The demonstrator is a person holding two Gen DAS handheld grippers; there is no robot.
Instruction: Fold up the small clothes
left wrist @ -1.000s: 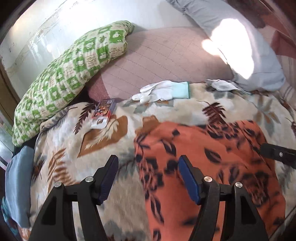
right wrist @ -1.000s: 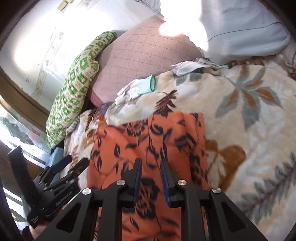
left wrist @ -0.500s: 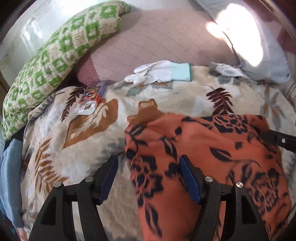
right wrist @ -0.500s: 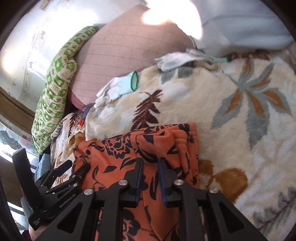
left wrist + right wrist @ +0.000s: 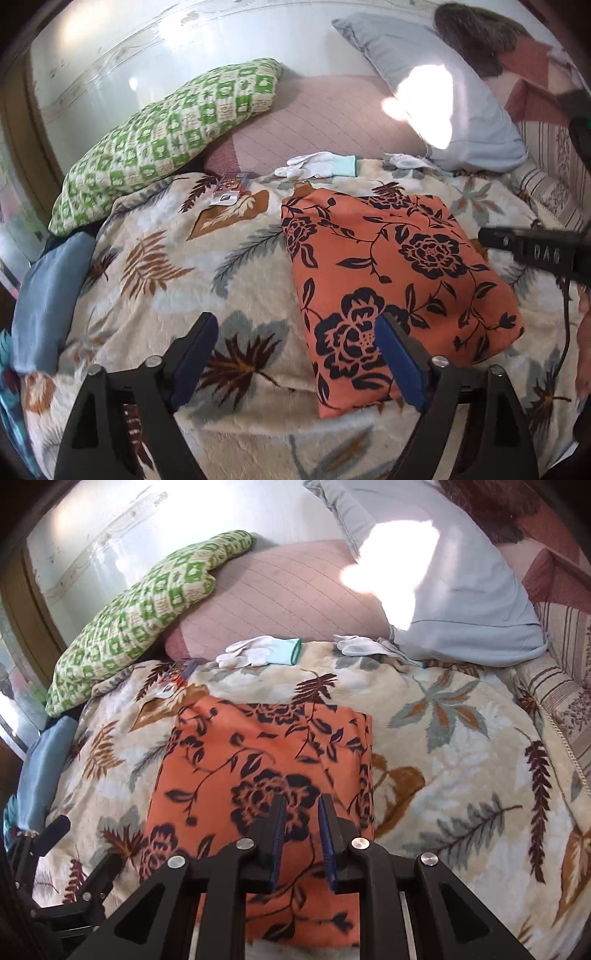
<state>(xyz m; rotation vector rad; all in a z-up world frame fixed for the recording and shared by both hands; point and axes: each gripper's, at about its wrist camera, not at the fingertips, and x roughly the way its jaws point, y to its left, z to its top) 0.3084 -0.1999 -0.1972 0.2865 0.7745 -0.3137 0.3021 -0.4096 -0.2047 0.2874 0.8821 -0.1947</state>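
An orange garment with black flowers [image 5: 399,280] lies folded into a flat rectangle on the floral blanket [image 5: 166,277]. My left gripper [image 5: 295,325] hovers over the garment's near left corner. Its jaws are opening wide, and the pads press on nothing. In the right wrist view the same garment [image 5: 258,760] runs under my right gripper [image 5: 301,801]. That gripper's jaws stand a narrow gap apart, with the flat cloth seen through the gap and nothing pinched. The right gripper [image 5: 524,251] also shows in the left wrist view, at the garment's right edge.
A green checked pillow [image 5: 166,136], a pink quilted pillow [image 5: 325,114] and a grey-blue pillow [image 5: 461,122] line the far side. Two white gloves [image 5: 317,164] [image 5: 402,160] and a small packet [image 5: 229,186] lie beyond the garment. A blue cloth [image 5: 48,295] sits at the left edge.
Both grippers have pulled back and risen from the garment, which now lies flat and folded. The left jaws have spread wider and no longer straddle the cloth's edge.
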